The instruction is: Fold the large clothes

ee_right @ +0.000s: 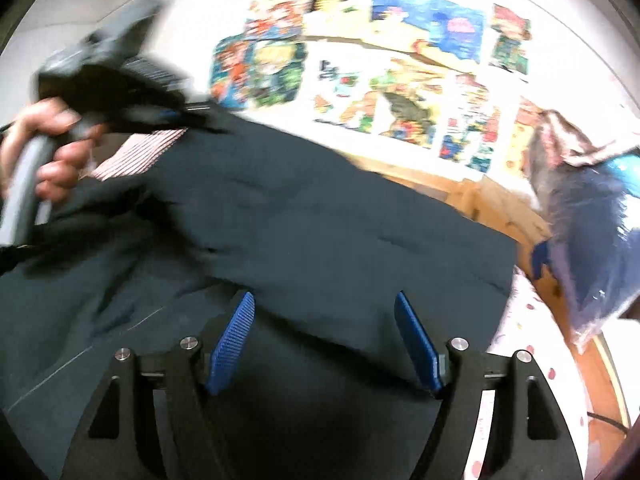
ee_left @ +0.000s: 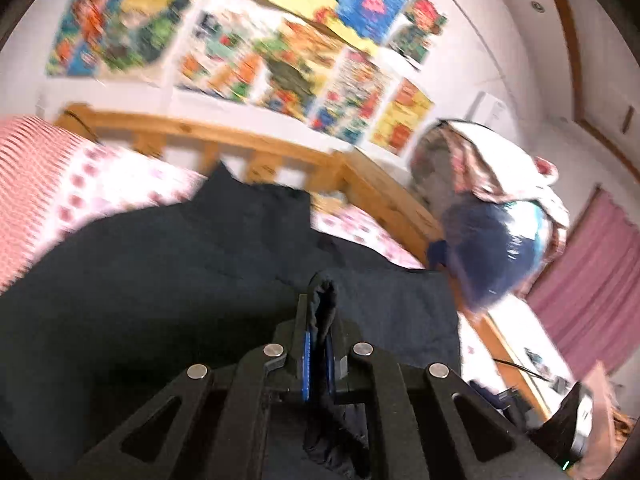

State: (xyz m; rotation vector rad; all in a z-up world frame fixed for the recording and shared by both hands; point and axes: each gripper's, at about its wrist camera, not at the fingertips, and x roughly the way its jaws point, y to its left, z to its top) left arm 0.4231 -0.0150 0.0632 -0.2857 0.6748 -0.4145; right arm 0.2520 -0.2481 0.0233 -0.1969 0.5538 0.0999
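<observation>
One dark navy garment (ee_right: 320,220) lies rumpled, pinched by left tongs (ee_left: 319,320); right tongs (ee_right: 324,340) gape

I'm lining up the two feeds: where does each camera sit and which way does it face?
Left wrist: on the left tongs, shut on the dark garment, facing the wooden bed rail.
Right wrist: on the open right tongs, above the garment, facing the wall; a hand holding the left tongs shows.
Shared: garment, posters, bed rail.
</observation>
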